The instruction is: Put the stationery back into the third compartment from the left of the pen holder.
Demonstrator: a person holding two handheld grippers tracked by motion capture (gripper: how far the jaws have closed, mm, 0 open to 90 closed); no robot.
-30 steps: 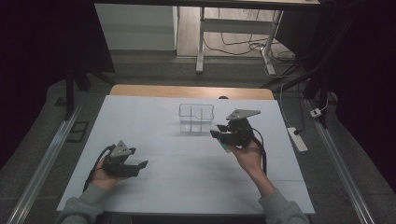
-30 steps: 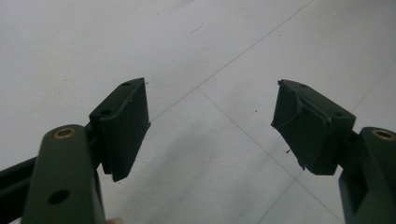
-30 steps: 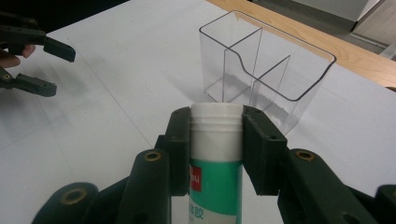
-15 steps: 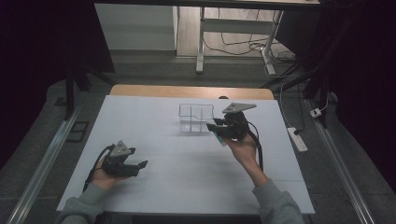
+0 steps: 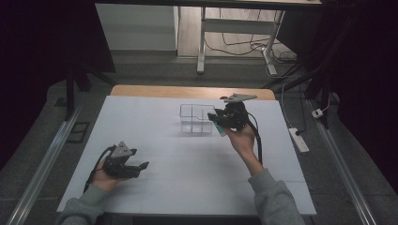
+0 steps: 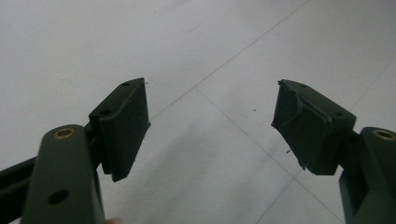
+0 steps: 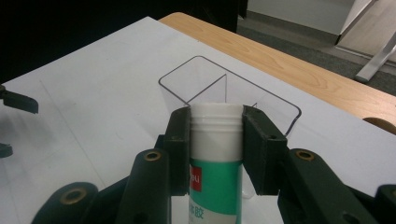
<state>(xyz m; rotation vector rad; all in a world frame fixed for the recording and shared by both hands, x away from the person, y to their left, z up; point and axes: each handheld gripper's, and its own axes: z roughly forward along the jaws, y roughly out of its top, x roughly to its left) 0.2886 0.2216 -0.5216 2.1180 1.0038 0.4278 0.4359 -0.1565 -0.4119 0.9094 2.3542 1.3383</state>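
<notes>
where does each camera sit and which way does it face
High view: above the person's side, looking down on the table; forearms and left gripper show.
Left gripper view: rides that gripper, facing table between open jaws.
Right gripper view: rides the right gripper, clamped on a glue stick, facing the clear box.
Shared: box.

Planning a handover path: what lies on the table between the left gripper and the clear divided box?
Nothing: in the high view, only bare white table lies between the left gripper and the clear divided box.
</notes>
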